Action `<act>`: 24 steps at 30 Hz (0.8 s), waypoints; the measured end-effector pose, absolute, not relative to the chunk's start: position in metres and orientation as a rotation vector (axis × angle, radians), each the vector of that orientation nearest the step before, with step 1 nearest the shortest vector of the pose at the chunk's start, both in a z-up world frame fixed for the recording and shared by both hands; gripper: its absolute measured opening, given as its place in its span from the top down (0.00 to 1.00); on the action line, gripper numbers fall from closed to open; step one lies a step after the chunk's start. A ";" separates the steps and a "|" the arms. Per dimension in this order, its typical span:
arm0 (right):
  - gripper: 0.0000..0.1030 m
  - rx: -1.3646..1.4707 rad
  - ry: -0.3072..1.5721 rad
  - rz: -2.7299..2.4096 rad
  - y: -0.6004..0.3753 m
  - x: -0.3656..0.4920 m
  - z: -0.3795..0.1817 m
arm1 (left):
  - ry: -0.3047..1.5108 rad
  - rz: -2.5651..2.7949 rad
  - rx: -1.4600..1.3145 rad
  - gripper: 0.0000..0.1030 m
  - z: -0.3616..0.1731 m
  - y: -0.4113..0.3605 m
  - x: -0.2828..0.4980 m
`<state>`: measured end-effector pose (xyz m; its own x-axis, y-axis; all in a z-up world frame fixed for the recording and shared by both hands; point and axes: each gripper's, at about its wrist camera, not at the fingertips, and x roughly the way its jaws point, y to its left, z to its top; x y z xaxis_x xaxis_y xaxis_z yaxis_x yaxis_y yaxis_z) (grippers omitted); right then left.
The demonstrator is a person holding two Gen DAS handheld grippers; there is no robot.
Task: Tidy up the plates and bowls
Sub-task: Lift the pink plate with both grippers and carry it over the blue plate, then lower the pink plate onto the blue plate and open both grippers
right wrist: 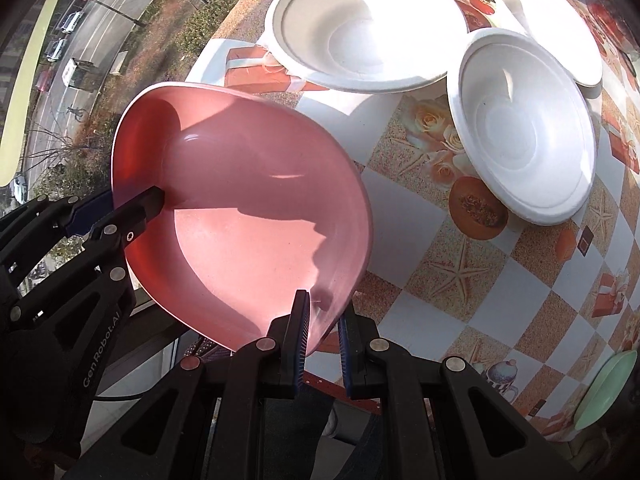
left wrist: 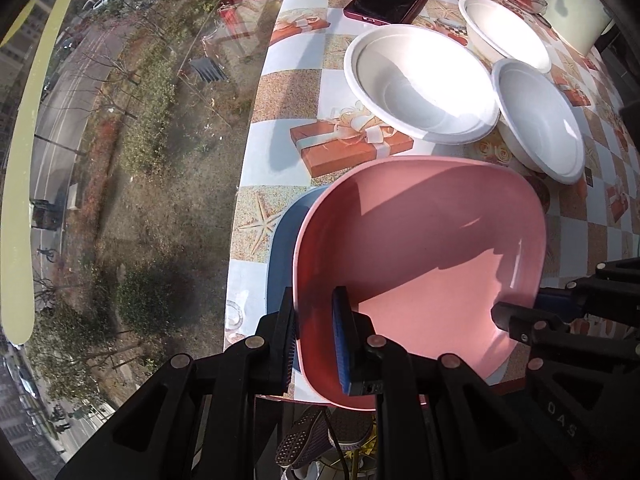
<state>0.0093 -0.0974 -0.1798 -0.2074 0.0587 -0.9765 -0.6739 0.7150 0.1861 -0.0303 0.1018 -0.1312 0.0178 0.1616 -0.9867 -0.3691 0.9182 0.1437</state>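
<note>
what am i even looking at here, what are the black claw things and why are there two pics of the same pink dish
The black claws are two-finger grippers that a person holds, one in each hand; no robot arm is involved. Each carries a fisheye camera looking along its fingers, so you get one picture per hand.

The left gripper clamps one edge of the pink plate; the right gripper clamps another edge, and each shows in the other's view. A blue plate lies under the pink one.

On the patterned tablecloth sit three white bowls: a wide one, a nearer one, and one behind. A green plate peeks in at the right wrist view's edge.
</note>
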 end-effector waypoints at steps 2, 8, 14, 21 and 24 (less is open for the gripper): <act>0.85 -0.501 1.674 0.726 -0.096 0.008 -0.185 | 1.508 0.421 -0.181 0.82 -0.136 0.107 -0.030; 0.85 -0.503 1.693 0.720 -0.089 0.009 -0.194 | 1.517 0.429 -0.180 0.82 -0.145 0.116 -0.032; 0.85 -0.508 1.689 0.712 -0.091 0.015 -0.197 | 1.514 0.435 -0.171 0.82 -0.146 0.120 -0.030; 0.84 -0.526 1.648 0.739 -0.092 0.012 -0.189 | 1.465 0.447 -0.155 0.56 -0.135 0.116 -0.034; 0.78 -0.578 1.583 0.740 -0.086 0.005 -0.180 | 1.406 0.442 -0.134 0.36 -0.126 0.109 -0.036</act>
<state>0.0048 -0.0860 -0.1799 -0.1413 0.0453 -0.9889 -0.7299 0.6701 0.1350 -0.0356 0.1086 -0.1257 0.0979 0.2188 -0.9708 -0.3755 0.9115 0.1676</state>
